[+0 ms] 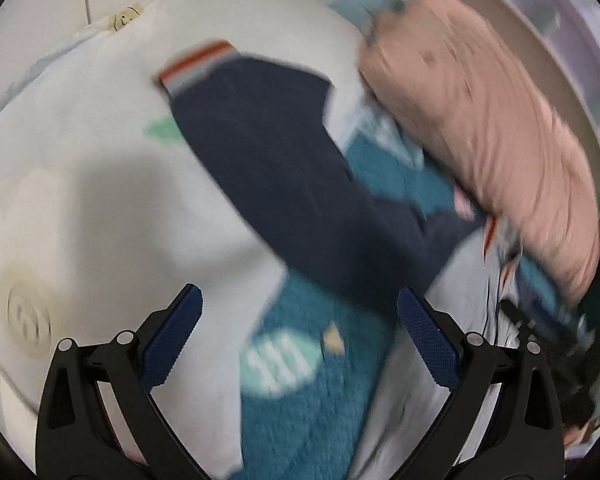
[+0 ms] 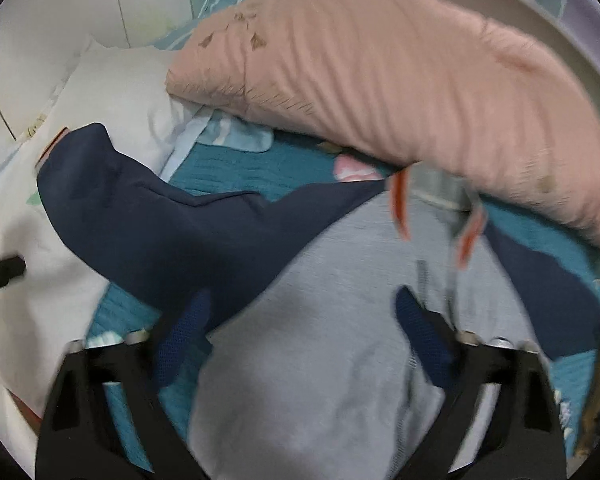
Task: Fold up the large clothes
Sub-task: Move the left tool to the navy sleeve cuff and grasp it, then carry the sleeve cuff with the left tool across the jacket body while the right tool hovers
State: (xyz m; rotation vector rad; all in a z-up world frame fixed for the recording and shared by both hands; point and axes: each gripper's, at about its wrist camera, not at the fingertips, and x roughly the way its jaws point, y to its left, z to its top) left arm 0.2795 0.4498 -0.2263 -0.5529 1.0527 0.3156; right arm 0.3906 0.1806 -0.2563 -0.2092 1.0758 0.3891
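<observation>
My left gripper [image 1: 300, 312] hangs with its blue-padded fingers spread wide and nothing between them, above the teal bedspread [image 1: 300, 408]. My right gripper [image 2: 300, 316] is just as wide open and holds nothing; it hovers over the pale grey body of the jacket [image 2: 320, 340], which lies spread on the bed near me. The jacket's navy left sleeve [image 2: 152, 220] stretches away to the far left, its striped orange cuff [image 1: 198, 62] resting on the white pillow [image 1: 80, 200]. The other navy sleeve [image 2: 540, 288] runs off to the right. The orange-trimmed collar [image 2: 400, 204] lies at the far end of the grey body, just before a pink quilt [image 2: 400, 80] bunched along the far right. Both views are blurred.
</observation>
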